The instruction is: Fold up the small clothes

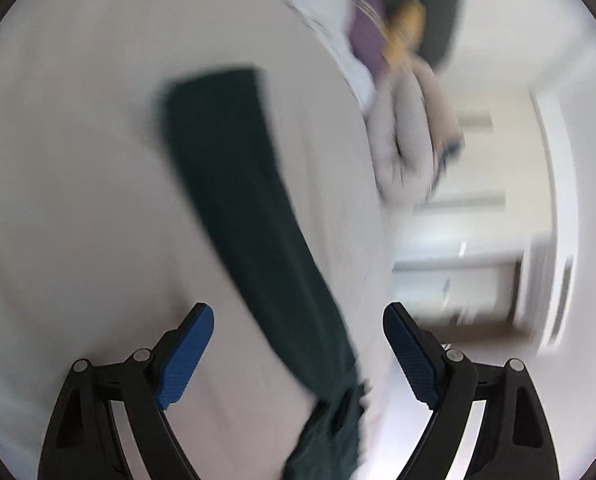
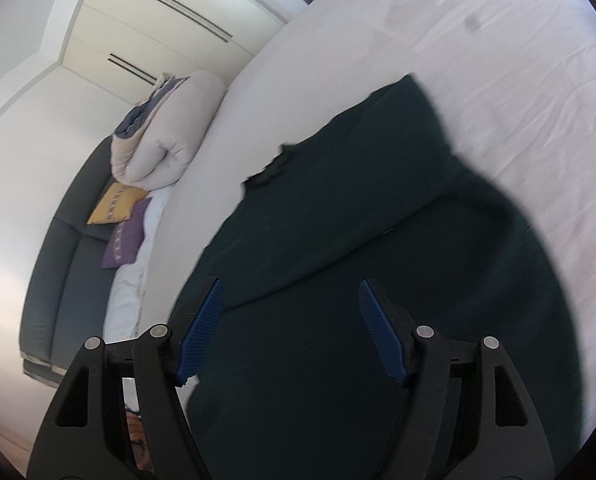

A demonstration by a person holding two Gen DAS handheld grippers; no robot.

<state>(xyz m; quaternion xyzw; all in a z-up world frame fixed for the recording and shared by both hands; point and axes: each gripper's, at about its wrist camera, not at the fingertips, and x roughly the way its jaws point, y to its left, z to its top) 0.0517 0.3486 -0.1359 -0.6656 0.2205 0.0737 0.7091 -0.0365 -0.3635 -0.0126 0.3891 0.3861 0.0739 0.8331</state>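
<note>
**A:** Where does the dark green garment [image 2: 377, 272] lie?

**B:** On the white bed [image 2: 477, 60], spread over the sheet. In the right wrist view it fills the lower middle and runs up toward one o'clock, where a narrower part ends in a squared edge. One layer seems already turned over another, with a fold line crossing from about eight o'clock up to two o'clock.

**A:** And the right gripper [image 2: 290, 332]?

**B:** Its blue pads stand apart, with cloth showing between them, but I see no pinch; the pads do not press on anything I can make out. The fabric sits directly at twelve o'clock from it, very close.

**A:** The left gripper [image 1: 298, 354]?

**B:** Wide open and empty. Its view is badly smeared. The garment [image 1: 238, 208] shows there as a long strip, its long axis running from eleven o'clock, where it ends squarely, down to six o'clock, passing between the fingers and off the bottom edge. Nothing is clamped.

**A:** So which hand is nearer the cloth?

**B:** I judge the right one, since the bulk of the garment lies under it. The left sees mostly the narrow end and bare sheet at nine o'clock.

**A:** What does the next move depend on?

**B:** Probably on that long axis: a fold across it would need each gripper at an edge. Beyond the bed, at ten o'clock in the right view, are rolled bedding [image 2: 170, 132] and two cushions [image 2: 118, 216], well apart from the work.
</note>
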